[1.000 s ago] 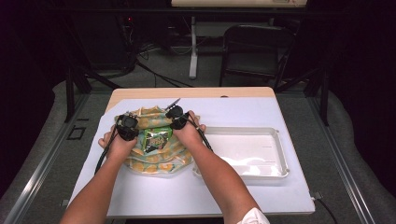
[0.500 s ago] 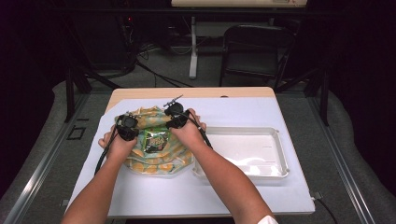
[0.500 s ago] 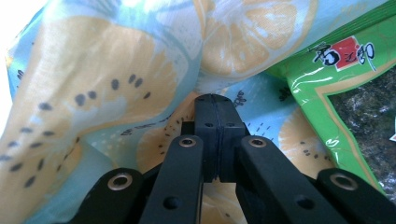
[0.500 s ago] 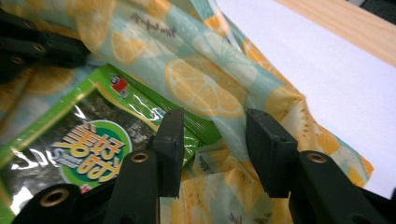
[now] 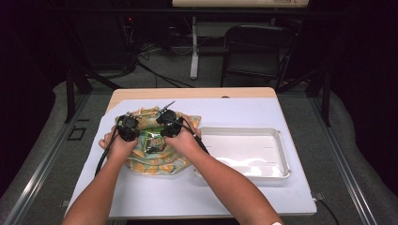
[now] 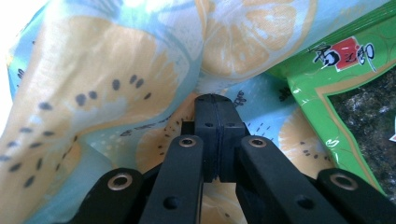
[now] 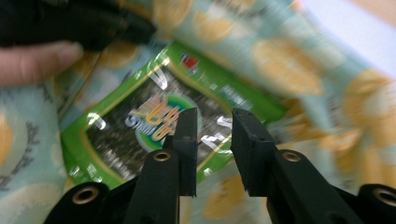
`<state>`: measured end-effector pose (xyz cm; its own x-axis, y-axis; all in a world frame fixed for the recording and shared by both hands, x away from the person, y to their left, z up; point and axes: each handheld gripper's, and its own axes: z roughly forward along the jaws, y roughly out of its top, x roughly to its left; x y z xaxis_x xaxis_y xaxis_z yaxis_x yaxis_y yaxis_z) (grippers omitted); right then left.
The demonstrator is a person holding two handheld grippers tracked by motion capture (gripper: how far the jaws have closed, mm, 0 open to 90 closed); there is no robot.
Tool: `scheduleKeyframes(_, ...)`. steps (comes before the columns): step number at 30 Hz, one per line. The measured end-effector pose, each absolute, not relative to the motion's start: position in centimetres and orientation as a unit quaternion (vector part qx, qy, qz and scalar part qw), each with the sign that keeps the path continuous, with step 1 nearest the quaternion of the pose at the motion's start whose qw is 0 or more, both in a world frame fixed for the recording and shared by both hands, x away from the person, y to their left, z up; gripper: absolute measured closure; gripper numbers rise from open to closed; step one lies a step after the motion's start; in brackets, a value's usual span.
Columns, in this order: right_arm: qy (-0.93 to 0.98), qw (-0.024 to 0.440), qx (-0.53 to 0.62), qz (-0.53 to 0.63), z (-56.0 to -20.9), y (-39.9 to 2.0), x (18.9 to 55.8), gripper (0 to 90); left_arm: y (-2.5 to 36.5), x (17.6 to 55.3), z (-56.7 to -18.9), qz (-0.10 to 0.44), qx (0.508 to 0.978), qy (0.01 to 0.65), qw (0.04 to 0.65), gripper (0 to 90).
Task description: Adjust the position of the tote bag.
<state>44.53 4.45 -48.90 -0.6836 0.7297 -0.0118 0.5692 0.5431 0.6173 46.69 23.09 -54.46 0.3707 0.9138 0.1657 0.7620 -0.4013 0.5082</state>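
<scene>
1. The left gripper (image 6: 215, 100) is clamped tight on a fold of the cloth (image 6: 107, 70).
2. The right gripper (image 7: 214, 122), its half-open jaws just closing, hovers empty over the packet (image 7: 154, 123) lying on the cloth.
3. Risk: pinching cloth along with it.
</scene>
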Motion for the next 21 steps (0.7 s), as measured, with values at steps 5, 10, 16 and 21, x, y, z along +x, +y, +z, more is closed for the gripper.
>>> scheduleKeyframes(5, 0.878, 0.124, 0.377, 0.268, -50.2, 4.6, 43.9, 75.7, 23.2, 46.7, -54.5, 0.214, 0.809, 0.518, 0.178, 89.9)
scheduleKeyframes(10, 0.887, 0.113, 0.38, 0.238, -51.1, 3.4, 42.9, 79.1, 23.2, 46.7, -54.5, 0.212, 0.808, 0.519, 0.181, 89.9)
scheduleKeyframes(16, 0.892, 0.095, 0.383, 0.221, -51.5, 2.5, 41.7, 80.4, 23.2, 46.7, -54.4, 0.212, 0.807, 0.521, 0.179, 89.9)
scheduleKeyframes(21, 0.893, 0.088, 0.385, 0.214, -52.2, 1.8, 41.1, 81.1, 23.2, 46.7, -54.4, 0.214, 0.81, 0.518, 0.176, 89.7)
